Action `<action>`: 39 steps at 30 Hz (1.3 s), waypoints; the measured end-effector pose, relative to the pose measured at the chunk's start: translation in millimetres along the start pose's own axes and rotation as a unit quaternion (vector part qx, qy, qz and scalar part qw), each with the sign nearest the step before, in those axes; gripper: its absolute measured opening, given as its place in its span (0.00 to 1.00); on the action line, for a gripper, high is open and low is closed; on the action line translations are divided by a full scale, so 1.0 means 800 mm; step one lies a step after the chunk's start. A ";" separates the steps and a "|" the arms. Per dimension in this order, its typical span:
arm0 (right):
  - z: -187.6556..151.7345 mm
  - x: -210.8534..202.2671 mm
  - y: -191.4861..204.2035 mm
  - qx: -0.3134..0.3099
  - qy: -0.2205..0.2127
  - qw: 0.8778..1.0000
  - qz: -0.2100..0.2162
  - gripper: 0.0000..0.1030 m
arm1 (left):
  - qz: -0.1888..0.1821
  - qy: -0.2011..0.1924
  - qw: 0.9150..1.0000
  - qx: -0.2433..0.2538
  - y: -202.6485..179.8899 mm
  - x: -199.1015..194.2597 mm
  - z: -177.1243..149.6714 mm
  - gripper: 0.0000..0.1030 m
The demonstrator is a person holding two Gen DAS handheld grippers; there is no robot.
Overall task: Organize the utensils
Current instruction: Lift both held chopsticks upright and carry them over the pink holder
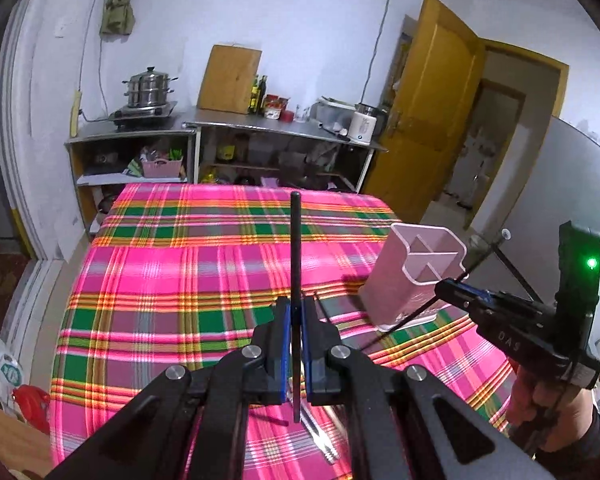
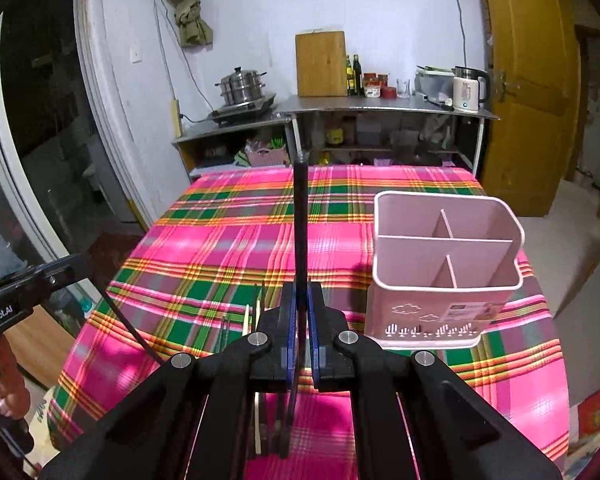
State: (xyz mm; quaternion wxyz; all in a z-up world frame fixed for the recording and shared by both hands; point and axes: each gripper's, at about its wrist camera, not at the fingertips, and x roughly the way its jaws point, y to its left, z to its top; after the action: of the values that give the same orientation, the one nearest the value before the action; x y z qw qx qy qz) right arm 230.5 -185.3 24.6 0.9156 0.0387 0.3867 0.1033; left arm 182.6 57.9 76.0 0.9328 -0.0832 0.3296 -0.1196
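Left wrist view
Left gripper (image 1: pixel 296 312): matte black linkage arms with round silver pivot caps; blue-faced jaws pressed together on a thin black chopstick (image 1: pixel 295 240).
Black chopstick: slim, straight, dull rod; it stands up out of the jaws and its lower end pokes out beneath them, clear of the cloth.
Right gripper (image 1: pixel 446 287): black, boxy body with a green light, at the right edge, gripped by a hand (image 1: pixel 548 412) in a dark sleeve; its jaws are clamped on a second dark chopstick (image 1: pixel 404 322) that slants down to the cloth.
Utensil holder (image 1: pixel 416 276): pale pink plastic, rounded-square tub with thin inner dividers, empty compartments, upright on the table near the right gripper's tip.
Tablecloth (image 1: pixel 188 280): glossy plaid in hot pink, green, orange and white.
Loose utensils (image 1: pixel 320 436): a shiny metal piece lies on the cloth under the left gripper; its shape is partly hidden.

Right wrist view
Right gripper (image 2: pixel 302 304): same black arms and blue pads, closed tight on a dark chopstick (image 2: pixel 301 216) rising straight from the jaws.
Utensil holder (image 2: pixel 444 268): three compartments, smooth walls, cloud and cut-out pattern along the base, a label on the front; just right of the jaws.
Chopsticks on cloth (image 2: pixel 256 316): pale wooden and dark sticks lying side by side below the gripper.
Left gripper (image 2: pixel 70 270): black, at the left edge, held by a hand (image 2: pixel 4 396), with a black stick slanting down from it.
Background: steel steamer pot (image 2: pixel 242 86), wooden cutting board (image 2: pixel 321 64), white kettle (image 2: pixel 468 88).
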 end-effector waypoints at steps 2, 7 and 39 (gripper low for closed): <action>0.002 -0.008 -0.004 0.002 -0.005 1.000 0.000 0.06 | -0.006 -0.002 1.000 0.005 -0.009 -0.001 0.008 0.05; 0.010 -0.027 -0.018 0.009 -0.017 1.000 0.000 0.06 | -0.025 -0.004 1.000 0.018 -0.037 0.006 0.026 0.05; 0.100 -0.043 -0.137 0.081 -0.074 0.993 -0.042 0.06 | -0.129 -0.015 0.991 0.014 -0.164 0.151 0.157 0.05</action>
State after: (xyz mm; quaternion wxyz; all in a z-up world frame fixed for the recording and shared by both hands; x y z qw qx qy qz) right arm 282.1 -299.4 88.4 0.9391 0.1040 0.3261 0.0301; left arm 331.1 -91.8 131.4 0.9156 -0.1134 0.3002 -0.2425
